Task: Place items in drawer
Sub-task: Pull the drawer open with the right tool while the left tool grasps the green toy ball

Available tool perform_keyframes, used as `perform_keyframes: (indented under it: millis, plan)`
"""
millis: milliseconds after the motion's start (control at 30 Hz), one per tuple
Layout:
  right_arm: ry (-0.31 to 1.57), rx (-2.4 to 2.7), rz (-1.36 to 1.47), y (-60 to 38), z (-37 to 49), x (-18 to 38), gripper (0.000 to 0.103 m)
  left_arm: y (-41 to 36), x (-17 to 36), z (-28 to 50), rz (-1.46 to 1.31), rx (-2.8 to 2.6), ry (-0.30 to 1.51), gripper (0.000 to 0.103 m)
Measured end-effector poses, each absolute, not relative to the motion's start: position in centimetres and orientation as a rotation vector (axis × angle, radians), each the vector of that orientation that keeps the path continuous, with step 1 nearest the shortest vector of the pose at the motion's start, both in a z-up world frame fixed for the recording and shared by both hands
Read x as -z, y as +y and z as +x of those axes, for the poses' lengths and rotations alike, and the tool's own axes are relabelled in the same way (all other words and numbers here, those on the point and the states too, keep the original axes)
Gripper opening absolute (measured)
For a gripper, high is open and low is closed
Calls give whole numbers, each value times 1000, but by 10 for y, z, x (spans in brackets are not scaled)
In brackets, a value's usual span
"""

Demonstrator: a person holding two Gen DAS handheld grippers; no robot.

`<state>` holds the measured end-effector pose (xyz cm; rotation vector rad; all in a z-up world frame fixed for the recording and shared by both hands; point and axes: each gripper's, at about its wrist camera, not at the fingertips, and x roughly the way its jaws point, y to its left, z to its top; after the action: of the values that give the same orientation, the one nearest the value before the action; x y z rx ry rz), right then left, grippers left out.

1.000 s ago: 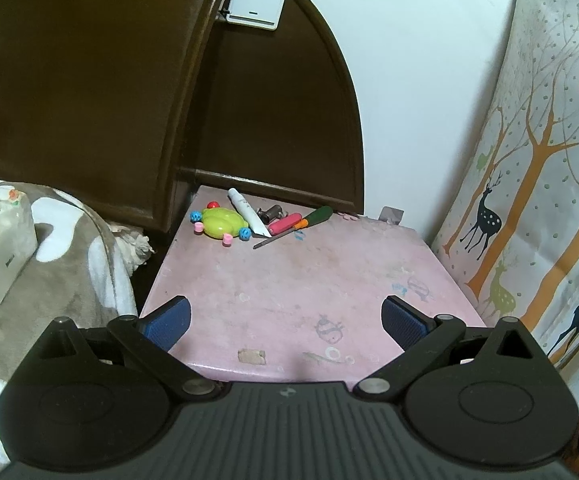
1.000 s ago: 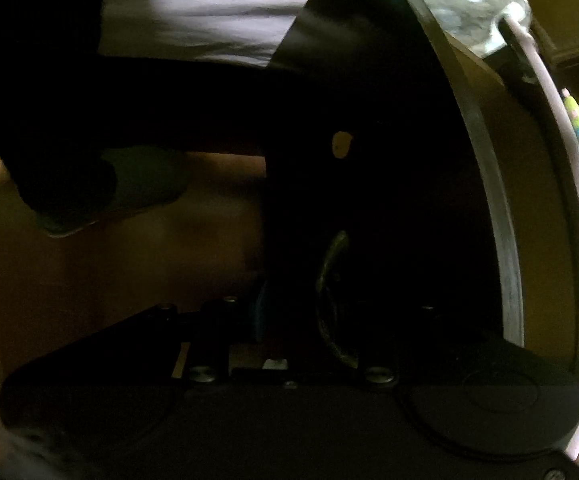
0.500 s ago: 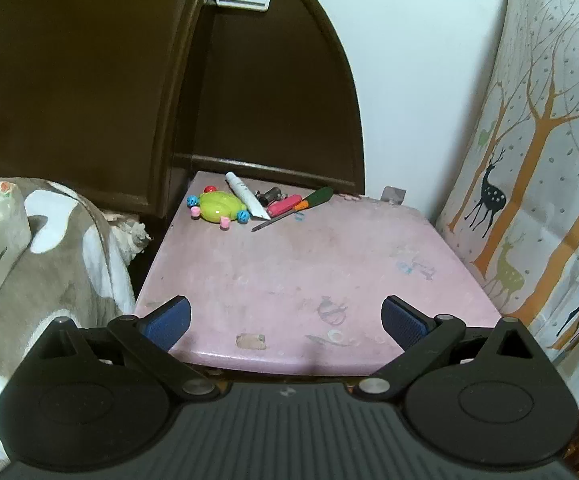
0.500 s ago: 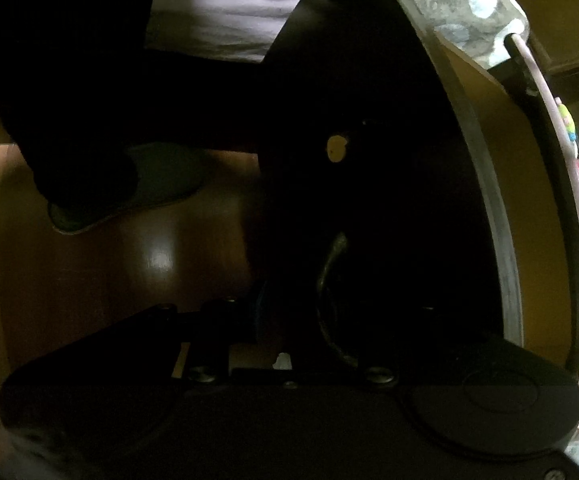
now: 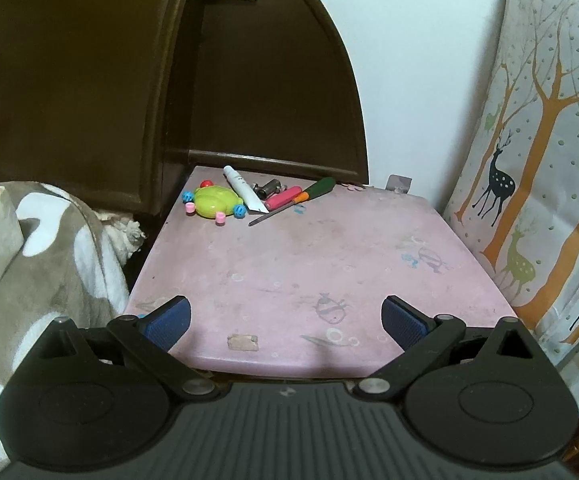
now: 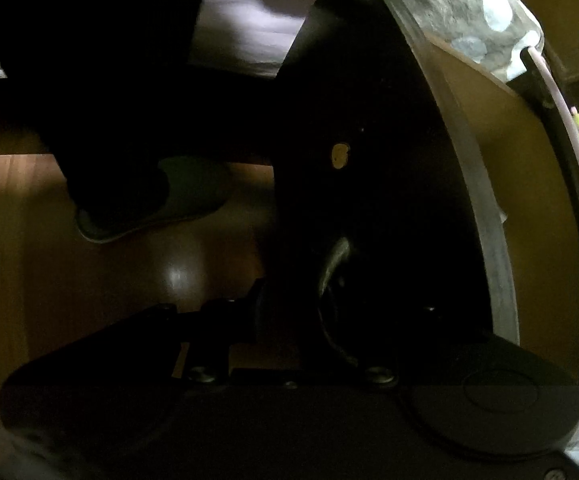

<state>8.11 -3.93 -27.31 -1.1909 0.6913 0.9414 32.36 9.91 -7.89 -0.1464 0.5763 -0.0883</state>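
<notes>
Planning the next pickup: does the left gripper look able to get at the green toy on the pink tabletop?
Probably yes. The left gripper is open at the near edge of the pink tabletop, and only bare tabletop lies between it and the green toy at the far left corner.

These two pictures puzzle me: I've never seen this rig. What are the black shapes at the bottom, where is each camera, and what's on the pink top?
No robot here: a person holds a two-finger gripper in each hand, with a fisheye camera on each looking along its fingers. The black shapes are the grippers' own bodies.

The left view shows the left gripper open and holding nothing, facing a pink tabletop. At its far edge lie a green toy turtle, a white tube, a pink pen-like item, a screwdriver and a small metal part.

The right view is dark. The right gripper sits at a dark drawer front, around its curved handle; whether it grips is unclear. A slipper shows on the floor.
</notes>
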Motion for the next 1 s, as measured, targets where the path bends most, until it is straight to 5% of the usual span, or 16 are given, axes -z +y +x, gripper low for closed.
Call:
perform_keyframes:
  millis: [667, 900, 1000]
  plan:
    - [622, -938, -1128, -49, 73, 271, 40, 101, 84, 369, -60, -9, 515, 102]
    - [555, -964, -1142, -50, 65, 285, 64, 104, 98, 443, -15, -44, 589, 102]
    - [557, -967, -1135, -49, 65, 284, 66, 106, 106, 474, 1, -56, 590, 102]
